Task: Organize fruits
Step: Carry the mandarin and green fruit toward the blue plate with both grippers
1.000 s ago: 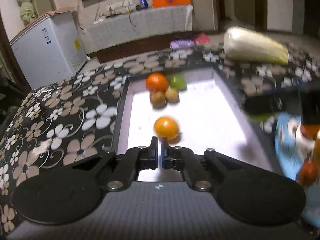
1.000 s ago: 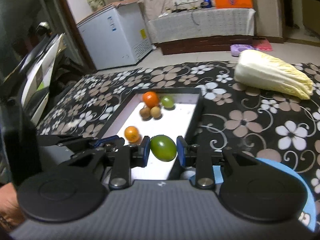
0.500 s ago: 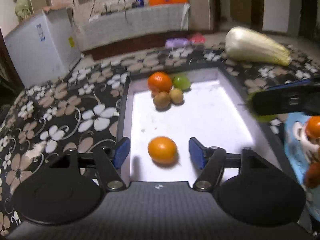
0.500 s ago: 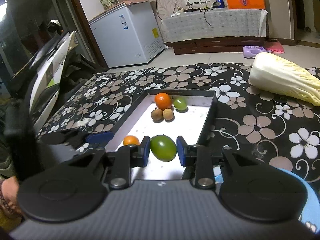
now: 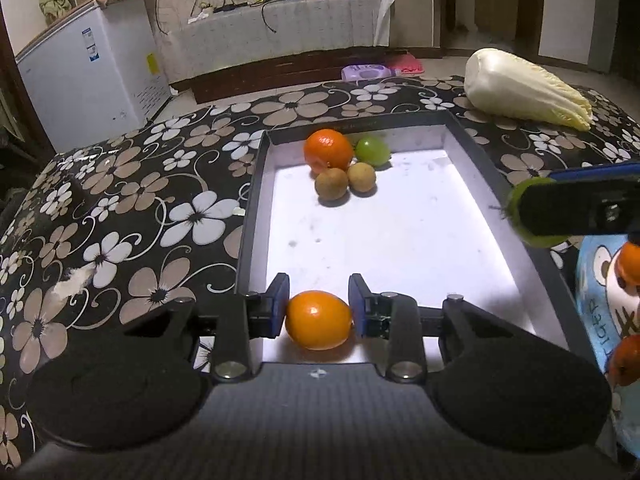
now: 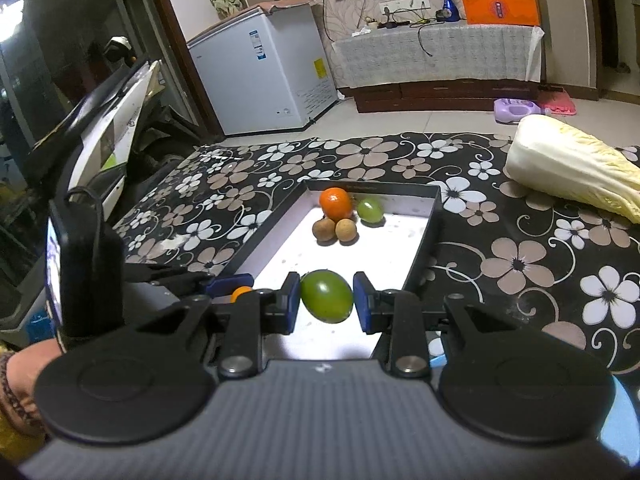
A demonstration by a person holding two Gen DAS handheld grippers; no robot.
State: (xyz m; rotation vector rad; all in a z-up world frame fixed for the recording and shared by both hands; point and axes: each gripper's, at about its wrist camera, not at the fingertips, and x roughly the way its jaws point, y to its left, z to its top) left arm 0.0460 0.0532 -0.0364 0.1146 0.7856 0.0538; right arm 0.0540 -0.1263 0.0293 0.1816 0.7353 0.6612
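A black tray with a white floor (image 5: pixel 400 240) lies on the flowered table. At its far end sit an orange (image 5: pixel 328 150), a green fruit (image 5: pixel 372 151) and two brown fruits (image 5: pixel 345 180). My left gripper (image 5: pixel 319 312) is closed around a small orange fruit (image 5: pixel 319 320) at the tray's near edge, its pads touching both sides. My right gripper (image 6: pixel 327 298) is shut on a green fruit (image 6: pixel 327 296), held over the tray's near right part (image 6: pixel 360 252). The right gripper also shows from the side in the left wrist view (image 5: pixel 576 212).
A napa cabbage (image 5: pixel 524 88) lies on the table beyond the tray's right corner. A blue plate (image 5: pixel 604 312) with orange fruits (image 5: pixel 628 264) sits right of the tray. A white chest freezer (image 6: pixel 260 76) stands on the floor behind.
My left gripper opened, moved forward around the small orange and closed onto it. My right gripper kept its hold on the green fruit and drew back slightly toward the tray's near end.
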